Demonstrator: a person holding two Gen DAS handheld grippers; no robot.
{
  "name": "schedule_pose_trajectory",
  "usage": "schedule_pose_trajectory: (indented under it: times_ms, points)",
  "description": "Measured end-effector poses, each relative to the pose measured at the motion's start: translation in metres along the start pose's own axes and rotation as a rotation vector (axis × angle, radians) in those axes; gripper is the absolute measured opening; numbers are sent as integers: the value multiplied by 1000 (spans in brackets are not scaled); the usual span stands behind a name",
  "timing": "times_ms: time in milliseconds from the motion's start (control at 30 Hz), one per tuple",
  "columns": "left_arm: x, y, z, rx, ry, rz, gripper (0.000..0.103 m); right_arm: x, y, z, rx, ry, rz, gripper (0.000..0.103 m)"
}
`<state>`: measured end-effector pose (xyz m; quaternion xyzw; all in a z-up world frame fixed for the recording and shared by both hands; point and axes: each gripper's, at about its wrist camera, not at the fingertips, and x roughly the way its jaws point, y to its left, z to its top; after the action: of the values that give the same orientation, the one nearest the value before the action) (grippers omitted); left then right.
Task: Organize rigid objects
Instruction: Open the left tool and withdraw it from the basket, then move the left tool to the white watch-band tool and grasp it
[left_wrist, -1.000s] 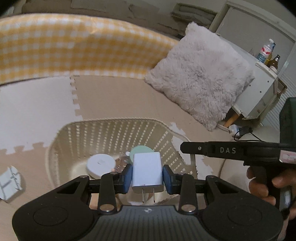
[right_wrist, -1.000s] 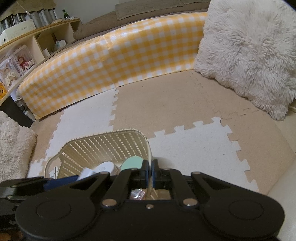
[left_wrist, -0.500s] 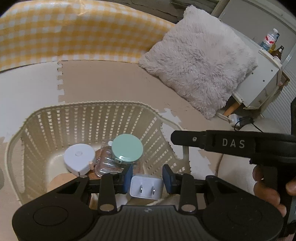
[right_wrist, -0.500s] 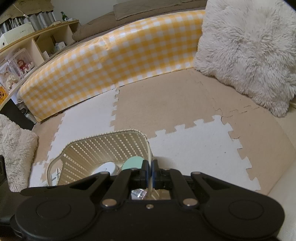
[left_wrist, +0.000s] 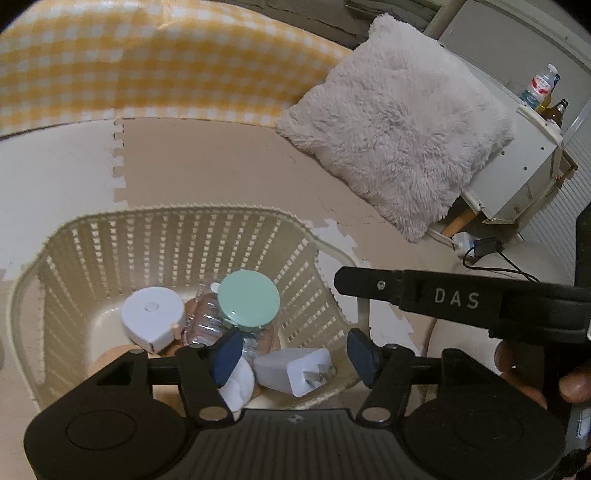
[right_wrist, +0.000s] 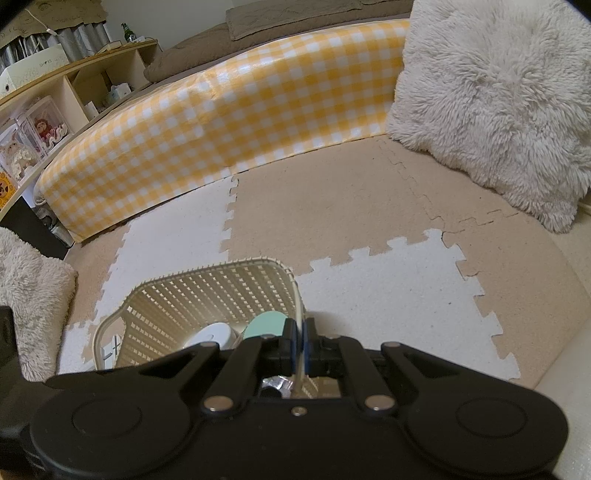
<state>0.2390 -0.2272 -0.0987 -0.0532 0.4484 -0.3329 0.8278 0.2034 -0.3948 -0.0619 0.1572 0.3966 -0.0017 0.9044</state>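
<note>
A cream lattice basket (left_wrist: 110, 236) sits on the foam floor mat. Inside lie a white plug adapter (left_wrist: 295, 369), a white round tape measure (left_wrist: 153, 317), a clear jar with a mint green lid (left_wrist: 248, 299) and a small white round item (left_wrist: 240, 380). My left gripper (left_wrist: 295, 350) is open and empty, just above the adapter at the basket's near right corner. My right gripper (right_wrist: 300, 339) is shut on the basket's right rim (right_wrist: 297, 295). The right gripper's body also shows in the left wrist view (left_wrist: 461, 299), with a hand on it.
A yellow checked cushion (right_wrist: 229, 136) runs along the back. A fluffy white pillow (left_wrist: 399, 129) lies to the right, beside a white cabinet (left_wrist: 524, 173) and a power strip with a cable (left_wrist: 476, 245). Shelves (right_wrist: 44, 110) stand at the far left. Another fluffy pillow (right_wrist: 29, 295) lies left.
My left gripper held the white adapter over the basket, then opened. The adapter dropped and now lies on its side in the basket. The right gripper kept its hold on the rim.
</note>
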Motion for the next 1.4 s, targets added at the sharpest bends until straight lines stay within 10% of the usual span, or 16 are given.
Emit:
schedule_pose_trajectory:
  times_ms: [967, 1400]
  points:
    - [-54, -9, -2, 96, 9, 41, 102, 0, 0, 0, -1, 0, -1, 4]
    - [-85, 7, -14, 94, -38, 103, 103, 0, 1, 0, -8, 1, -5, 4]
